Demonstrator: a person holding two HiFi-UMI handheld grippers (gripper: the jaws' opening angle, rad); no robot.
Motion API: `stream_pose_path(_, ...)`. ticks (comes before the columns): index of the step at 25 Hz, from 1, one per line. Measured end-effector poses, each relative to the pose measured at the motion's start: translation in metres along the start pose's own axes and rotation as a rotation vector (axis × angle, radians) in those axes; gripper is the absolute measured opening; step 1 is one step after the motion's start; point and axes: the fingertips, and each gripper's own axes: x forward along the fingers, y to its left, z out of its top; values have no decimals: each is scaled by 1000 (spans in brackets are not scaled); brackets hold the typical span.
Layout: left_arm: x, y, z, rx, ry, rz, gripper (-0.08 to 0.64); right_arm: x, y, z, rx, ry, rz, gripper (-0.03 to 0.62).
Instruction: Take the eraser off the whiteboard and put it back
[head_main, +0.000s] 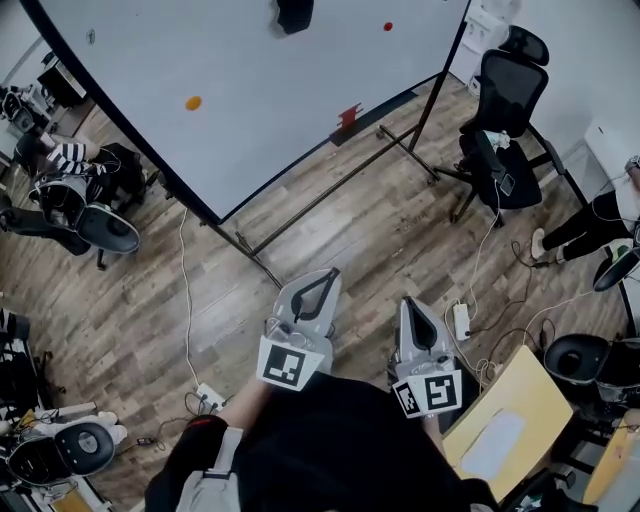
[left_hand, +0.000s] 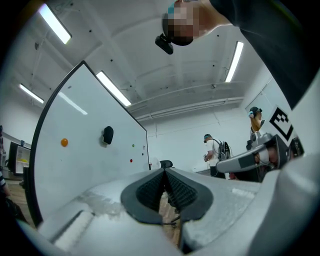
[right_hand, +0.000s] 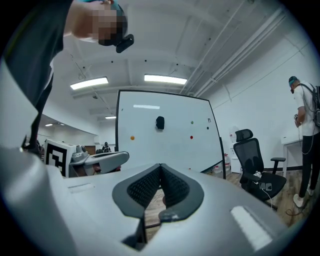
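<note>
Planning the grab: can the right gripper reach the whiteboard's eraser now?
Probably not yet: the eraser hangs far beyond the right gripper. Nothing blocks the way, but its jaws are shut.

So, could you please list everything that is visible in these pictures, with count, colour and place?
whiteboard: one, white with dark frame, standing on the wood floor
eraser: one, dark, stuck high on the whiteboard
orange magnet: one, on the whiteboard, left of the eraser
red magnet: at least one, right of the eraser
office chair: one, black, right of the whiteboard
power strip: one, white, on the floor
left tool: grey, shut, empty
right tool: grey, shut, empty
</note>
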Motion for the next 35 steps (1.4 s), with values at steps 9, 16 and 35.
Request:
stream_pose_path(9,40,86,-6,25,-22,64,3,101,-4,9,-7,-21,40,2)
stream_pose_path(16,47,140,-9,58,-36,130,3,149,15,13,-37,-22,85,2)
stream_pose_path(35,68,215,-6,63,-17,254,3,254,2,42,-38,34,170,3)
